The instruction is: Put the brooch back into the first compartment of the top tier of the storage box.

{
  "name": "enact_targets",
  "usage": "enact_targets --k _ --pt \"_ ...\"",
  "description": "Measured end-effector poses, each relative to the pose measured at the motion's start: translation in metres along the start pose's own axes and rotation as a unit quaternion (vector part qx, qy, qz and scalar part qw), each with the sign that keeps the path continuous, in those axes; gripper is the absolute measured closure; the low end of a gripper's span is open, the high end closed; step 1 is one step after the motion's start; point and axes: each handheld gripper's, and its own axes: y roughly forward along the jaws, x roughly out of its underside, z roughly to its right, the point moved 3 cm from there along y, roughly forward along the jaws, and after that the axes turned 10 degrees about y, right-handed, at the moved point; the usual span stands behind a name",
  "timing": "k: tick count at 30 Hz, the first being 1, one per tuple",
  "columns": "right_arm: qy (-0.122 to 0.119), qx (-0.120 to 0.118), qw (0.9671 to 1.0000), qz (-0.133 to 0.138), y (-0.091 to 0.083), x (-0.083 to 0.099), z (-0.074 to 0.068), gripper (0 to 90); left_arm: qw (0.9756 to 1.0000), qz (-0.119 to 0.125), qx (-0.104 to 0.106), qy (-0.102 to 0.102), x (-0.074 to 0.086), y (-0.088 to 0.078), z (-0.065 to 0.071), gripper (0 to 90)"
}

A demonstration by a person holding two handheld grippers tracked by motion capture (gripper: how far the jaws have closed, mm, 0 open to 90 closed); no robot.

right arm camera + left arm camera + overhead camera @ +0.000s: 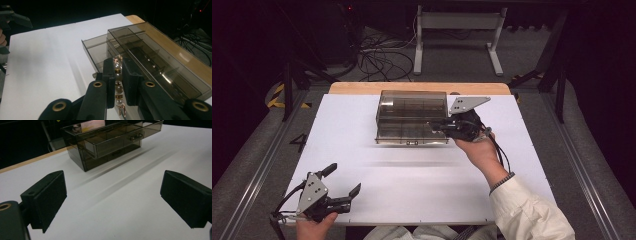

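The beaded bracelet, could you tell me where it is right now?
In the right gripper view, the beaded bracelet is clamped in the right gripper, over the drawer box's open upper drawer.

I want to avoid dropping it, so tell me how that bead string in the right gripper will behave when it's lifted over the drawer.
The bead string will probably hang limp and swing, since it is a strand of separate round beads. Smooth round beads may slip between the flat pads of the right gripper. It looks light, so it should hardly shift the smoky plastic drawer box when dropped in.

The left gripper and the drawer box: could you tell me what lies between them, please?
Nothing but bare white table. In the high view the left gripper sits open near the front edge, well short of the drawer box.
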Motion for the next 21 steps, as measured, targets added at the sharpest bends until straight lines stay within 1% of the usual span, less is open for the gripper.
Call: enact_targets --k 4,7,8,13,21 --pt "-0.002 -0.005 1.0 0.006 0.006 -0.003 -0.002 81.9 1.0 0.001 -0.001 0.002 0.0 0.0 -0.001 7.5" --pt "-0.004 -0.007 1.0 0.005 0.012 -0.005 -0.003 81.9 1.0 0.001 0.0 0.002 0.0 0.0 -0.001 7.5" --pt "-0.004 -0.008 0.9999 0.005 0.014 -0.006 -0.003 81.9 1.0 0.0 0.002 -0.001 0.0 0.0 0.0 7.5" --pt "0.003 -0.014 0.9999 0.007 0.023 -0.009 -0.002 81.9 1.0 0.0 0.003 -0.002 0.0 0.001 0.0 7.5" --pt "-0.003 -0.018 0.9998 0.01 0.034 -0.013 -0.007 81.9 1.0 0.001 0.001 -0.001 0.0 0.0 -0.001 7.5"
